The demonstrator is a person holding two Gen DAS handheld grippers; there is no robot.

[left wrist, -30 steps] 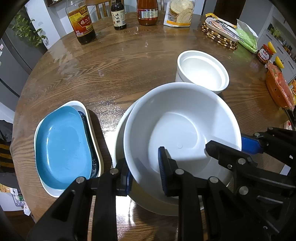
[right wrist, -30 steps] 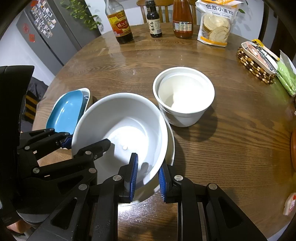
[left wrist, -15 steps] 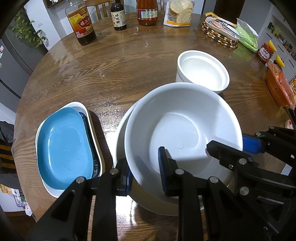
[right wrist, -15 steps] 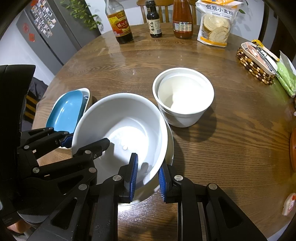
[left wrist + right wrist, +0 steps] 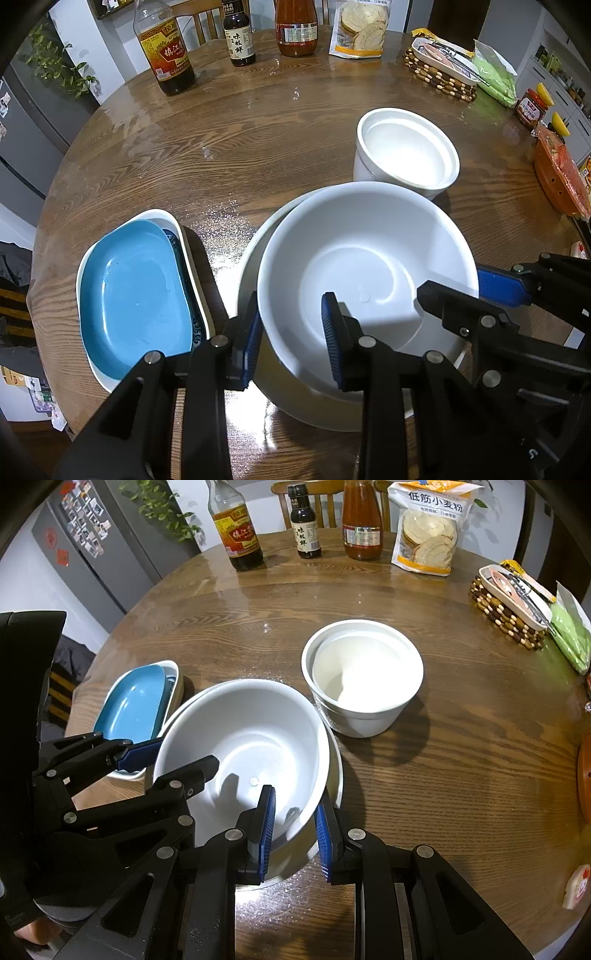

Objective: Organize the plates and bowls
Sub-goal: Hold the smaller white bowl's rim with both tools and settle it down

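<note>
A big white bowl (image 5: 365, 258) (image 5: 243, 738) sits in a wider white dish (image 5: 247, 266) (image 5: 334, 771) at the table's near side. My left gripper (image 5: 291, 343) straddles the bowl's left rim, one pad inside, one outside, closed on it. My right gripper (image 5: 293, 830) is closed on the bowl's right rim the same way. A smaller white deep bowl (image 5: 406, 151) (image 5: 362, 675) stands apart behind it. A blue plate (image 5: 136, 295) (image 5: 129, 709) lies stacked in a white oval dish (image 5: 177, 225) at the left.
Sauce bottles (image 5: 166, 48) (image 5: 236, 528) and a snack bag (image 5: 428, 528) line the round wooden table's far edge. A beaded basket (image 5: 439, 70) and a green bag (image 5: 495, 77) sit at the far right, an orange container (image 5: 557, 177) at the right edge.
Both grippers and the big bowl have stayed almost still; the grip on the rim is unchanged.
</note>
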